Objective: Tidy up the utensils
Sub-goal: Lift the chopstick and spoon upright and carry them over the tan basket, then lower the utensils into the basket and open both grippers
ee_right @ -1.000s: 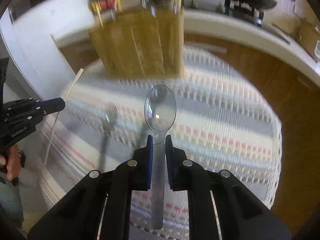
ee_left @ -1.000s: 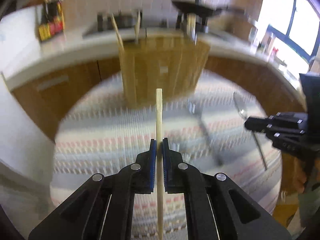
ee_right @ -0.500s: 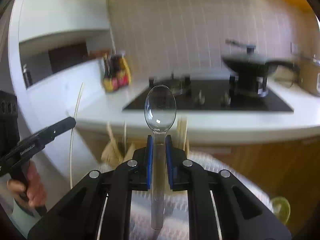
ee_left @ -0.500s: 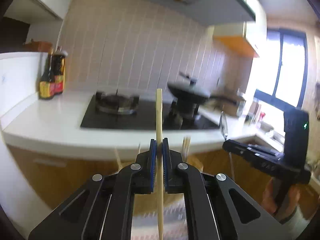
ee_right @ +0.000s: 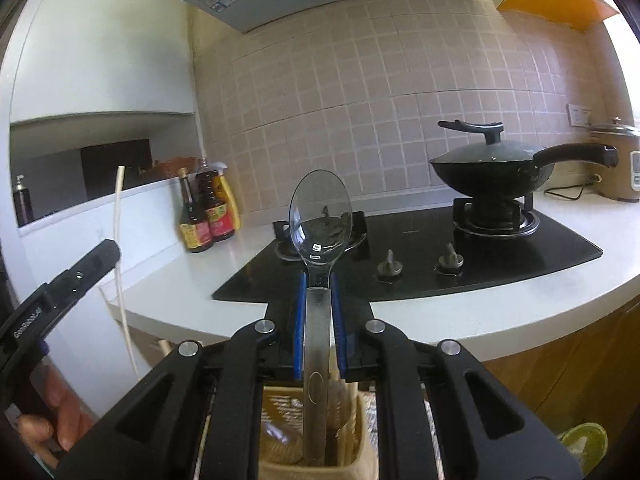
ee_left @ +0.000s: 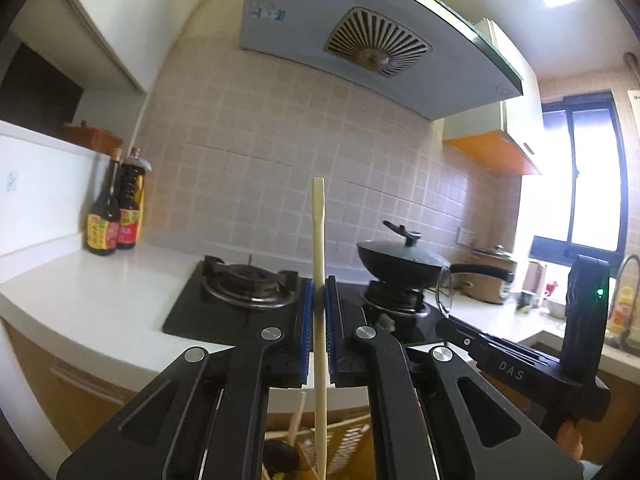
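My left gripper [ee_left: 319, 286] is shut on a pale wooden chopstick [ee_left: 319, 240] that stands upright, its lower end reaching down over a bamboo utensil holder [ee_left: 352, 444]. My right gripper [ee_right: 318, 280] is shut on the handle of a metal spoon [ee_right: 320, 212], bowl up, with the handle end hanging above the same holder [ee_right: 352, 440]. Several sticks and a dark utensil stand in that holder. From the right wrist view the left gripper [ee_right: 114, 254] and its chopstick [ee_right: 120, 256] show at the left. The right gripper [ee_left: 444, 320] shows at the right of the left wrist view.
Behind runs a white counter [ee_right: 520, 300] with a black gas hob [ee_right: 420, 248], a lidded black wok [ee_right: 492, 164] and sauce bottles [ee_right: 204, 216]. A range hood [ee_left: 360, 40] hangs above. A person's hand [ee_right: 52, 420] holds the left gripper. A green object [ee_right: 584, 444] lies at lower right.
Both grippers rose and tilted from looking down at the striped cloth and holder to pointing about level at the kitchen wall. Chopstick and spoon stayed gripped; the holder now sits at the bottom edge.
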